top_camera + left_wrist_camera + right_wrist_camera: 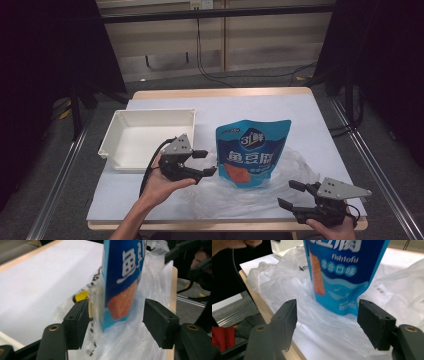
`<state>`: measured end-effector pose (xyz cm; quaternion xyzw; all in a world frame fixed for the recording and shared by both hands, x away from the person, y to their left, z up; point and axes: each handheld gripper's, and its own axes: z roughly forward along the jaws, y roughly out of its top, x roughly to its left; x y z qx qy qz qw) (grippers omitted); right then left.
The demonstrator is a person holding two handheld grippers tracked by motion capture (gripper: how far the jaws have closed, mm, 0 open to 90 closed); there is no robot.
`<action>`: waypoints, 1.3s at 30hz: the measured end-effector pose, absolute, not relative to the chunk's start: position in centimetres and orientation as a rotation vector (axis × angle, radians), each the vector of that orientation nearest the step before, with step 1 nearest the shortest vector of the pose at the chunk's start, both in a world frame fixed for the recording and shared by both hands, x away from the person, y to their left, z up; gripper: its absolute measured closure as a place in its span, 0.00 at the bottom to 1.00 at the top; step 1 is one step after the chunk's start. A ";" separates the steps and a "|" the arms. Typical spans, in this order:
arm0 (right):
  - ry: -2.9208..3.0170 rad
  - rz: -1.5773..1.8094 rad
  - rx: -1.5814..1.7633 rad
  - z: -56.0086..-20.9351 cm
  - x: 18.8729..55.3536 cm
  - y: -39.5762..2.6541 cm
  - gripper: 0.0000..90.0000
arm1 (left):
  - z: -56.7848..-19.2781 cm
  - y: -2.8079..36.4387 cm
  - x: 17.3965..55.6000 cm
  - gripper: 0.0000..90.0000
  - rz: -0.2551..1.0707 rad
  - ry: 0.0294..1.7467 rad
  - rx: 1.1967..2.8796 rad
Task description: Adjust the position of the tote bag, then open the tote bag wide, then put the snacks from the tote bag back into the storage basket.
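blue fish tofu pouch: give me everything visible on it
The blue glossy plastic stand-up pouch stands upright mid-table on a crumpled clear plastic bag. It carries white characters, "Fishtofu" lettering and an orange product picture, and its bottom looks plump. In the left gripper view its edge sits between the left gripper's open jaws, with no pad pressing. The right gripper is apart.

Pale-topped table (310, 125), grey carpet floor (235, 82), black curtains (45, 75) both sides, cables (260, 75) trailing behind.
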<state>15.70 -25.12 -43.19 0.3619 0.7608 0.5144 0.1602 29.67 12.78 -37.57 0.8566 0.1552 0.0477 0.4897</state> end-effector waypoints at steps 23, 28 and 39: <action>2.216 1.409 1.040 -44.4 15.8 -24.6 0.28 | -31.9 11.8 32.1 0.45 0.167 0.289 2.105; 2.230 1.411 1.031 -44.4 15.9 -24.5 0.29 | -30.8 11.1 32.5 0.45 0.165 0.271 2.130; 2.247 1.404 1.032 -44.5 15.9 -24.4 0.30 | -29.4 9.8 33.9 0.55 0.145 0.243 2.176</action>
